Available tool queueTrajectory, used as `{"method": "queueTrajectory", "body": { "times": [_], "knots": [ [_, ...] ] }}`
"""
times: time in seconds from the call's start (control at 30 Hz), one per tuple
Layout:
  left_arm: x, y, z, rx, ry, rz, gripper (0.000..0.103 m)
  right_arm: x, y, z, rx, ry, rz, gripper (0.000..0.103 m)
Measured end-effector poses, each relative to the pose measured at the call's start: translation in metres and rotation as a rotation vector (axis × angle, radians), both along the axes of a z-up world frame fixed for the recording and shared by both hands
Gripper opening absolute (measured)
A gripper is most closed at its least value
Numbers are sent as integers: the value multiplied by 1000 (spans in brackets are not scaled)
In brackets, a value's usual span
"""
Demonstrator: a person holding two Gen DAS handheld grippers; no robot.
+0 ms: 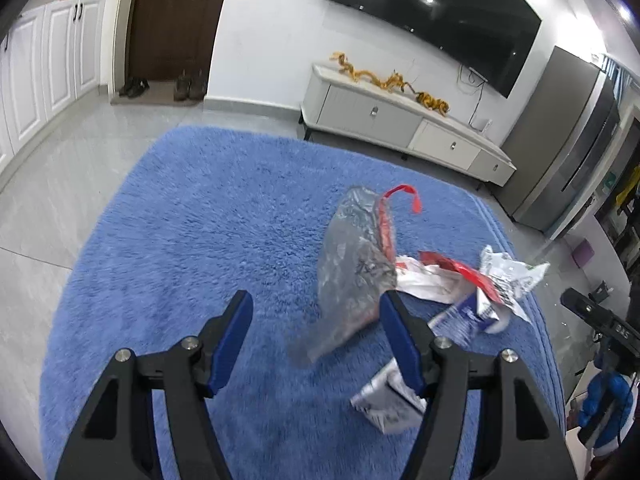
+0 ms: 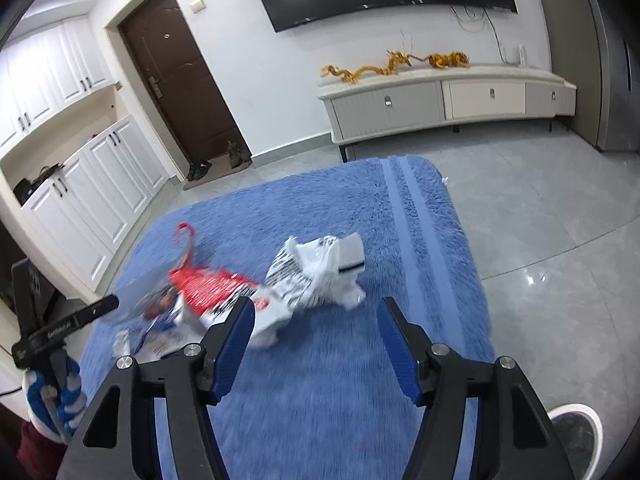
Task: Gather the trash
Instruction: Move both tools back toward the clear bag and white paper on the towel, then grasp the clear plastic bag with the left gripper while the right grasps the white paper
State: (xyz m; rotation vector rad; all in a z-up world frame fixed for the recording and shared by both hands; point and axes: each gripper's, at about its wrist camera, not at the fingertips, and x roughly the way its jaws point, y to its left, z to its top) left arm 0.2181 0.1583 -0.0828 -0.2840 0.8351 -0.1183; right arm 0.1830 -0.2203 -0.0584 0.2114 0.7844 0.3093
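Hovering over the rug [image 1: 180,220], both grippers are spread wide and hold nothing. The trash lies centre right in the left view: a clear bag [image 1: 352,264], its long axis running up-frame, sits just ahead of the left gripper [image 1: 316,308], apparently nearer than the right gripper [image 2: 316,312]. Wrappers [image 2: 316,272] lie centre in the right view, slightly left. Blur hides the print, and a bin [image 2: 576,436] is cut off lower right

Blue shag rug [image 1: 200,240], crumpled wrappers [image 1: 432,280]
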Motion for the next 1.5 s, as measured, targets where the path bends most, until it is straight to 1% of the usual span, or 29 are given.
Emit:
{"method": "queueTrajectory", "body": {
  "times": [0.1,0.23,0.3,0.33,0.37,0.4,0.43,0.53,0.67,0.9,1.1,1.33,1.5],
  "knots": [
    [15,0,-9,-4,29,7,64,23,-1,-13,38,34,-11,62],
    [24,-3,-19,-26,57,5,63,39,1,-22,64,58,0,61],
    [25,-5,-24,-36,75,2,54,44,2,-28,75,72,13,50],
    [28,-6,-26,-43,86,-4,42,45,2,-29,83,78,16,40],
    [28,-6,-29,-51,97,-11,32,44,1,-31,97,84,18,34],
    [28,-7,-32,-60,105,-17,26,45,-1,-31,108,84,24,31],
    [26,-8,-33,-64,107,-19,15,41,-3,-31,117,81,34,25],
    [18,-5,-32,-72,95,-10,6,28,-7,-28,116,59,33,18],
    [2,6,-22,-94,61,24,3,7,-18,-19,135,20,3,13],
    [-32,22,9,-99,-5,46,2,-30,-38,4,133,-35,-35,12],
    [-69,28,42,-115,-72,51,2,-78,-59,21,149,-77,-49,12],
    [-108,31,85,-136,-156,49,2,-124,-69,44,152,-129,-47,12],
    [-137,23,111,-145,-208,17,2,-160,-78,53,147,-167,-40,12]
  ]
}}
